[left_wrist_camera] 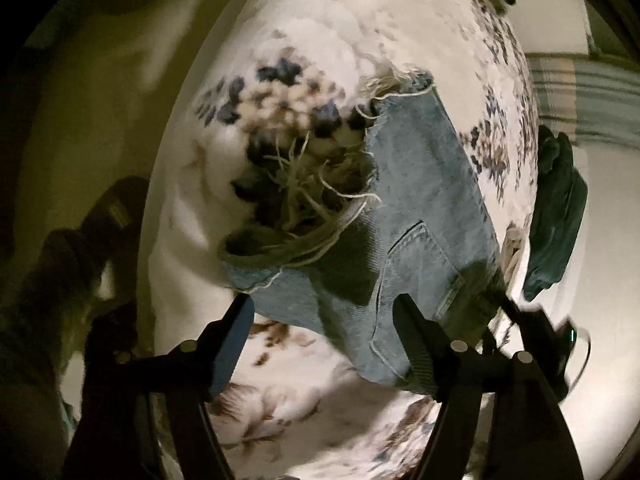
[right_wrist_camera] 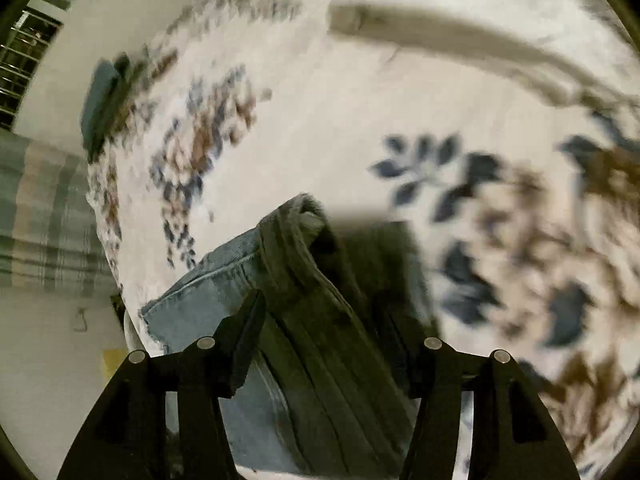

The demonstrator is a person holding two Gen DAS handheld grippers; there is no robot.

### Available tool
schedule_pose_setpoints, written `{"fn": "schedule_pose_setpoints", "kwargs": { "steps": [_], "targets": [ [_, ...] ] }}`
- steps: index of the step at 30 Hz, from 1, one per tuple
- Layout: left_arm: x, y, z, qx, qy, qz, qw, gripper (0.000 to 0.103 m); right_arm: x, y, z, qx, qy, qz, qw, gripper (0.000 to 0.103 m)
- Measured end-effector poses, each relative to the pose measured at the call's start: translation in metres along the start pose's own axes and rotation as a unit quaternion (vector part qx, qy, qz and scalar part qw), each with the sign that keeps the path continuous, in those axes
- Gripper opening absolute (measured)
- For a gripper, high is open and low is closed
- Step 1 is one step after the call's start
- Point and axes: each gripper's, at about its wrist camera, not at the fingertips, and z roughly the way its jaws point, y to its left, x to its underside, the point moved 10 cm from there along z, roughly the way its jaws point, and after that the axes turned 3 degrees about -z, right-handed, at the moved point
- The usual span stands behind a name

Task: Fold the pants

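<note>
Your left gripper [left_wrist_camera: 324, 332]: fingers spread, empty, over light-blue frayed denim pants [left_wrist_camera: 416, 216] lying on white floral bedspread [left_wrist_camera: 360, 40]. Your right gripper [right_wrist_camera: 332, 320]: fingers apart above pants' shadowed folds.

Floral bedspread [left_wrist_camera: 400, 20] w/ denim pants [left_wrist_camera: 424, 200], dark green garment [left_wrist_camera: 556, 216] at edge.

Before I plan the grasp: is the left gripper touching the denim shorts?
Cannot tell. In the left wrist view the open left gripper frames the denim shorts, its fingers overlapping the fabric edge, contact unclear.
</note>
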Motion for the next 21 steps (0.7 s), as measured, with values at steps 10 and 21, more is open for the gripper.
{"fn": "schedule_pose_setpoints", "kwargs": {
  "steps": [10,21],
  "targets": [
    [0.011,-0.006,-0.001,0.003,0.007,0.023,0.9997,0.074,0.01,-0.037,-0.042,0.047,-0.073,0.043,0.995,0.013],
    [0.011,-0.012,-0.009,0.028,0.004,0.008,0.9996,0.074,0.002,-0.033,-0.048,-0.002,-0.056,0.029,0.998,0.065]
  ]
}}
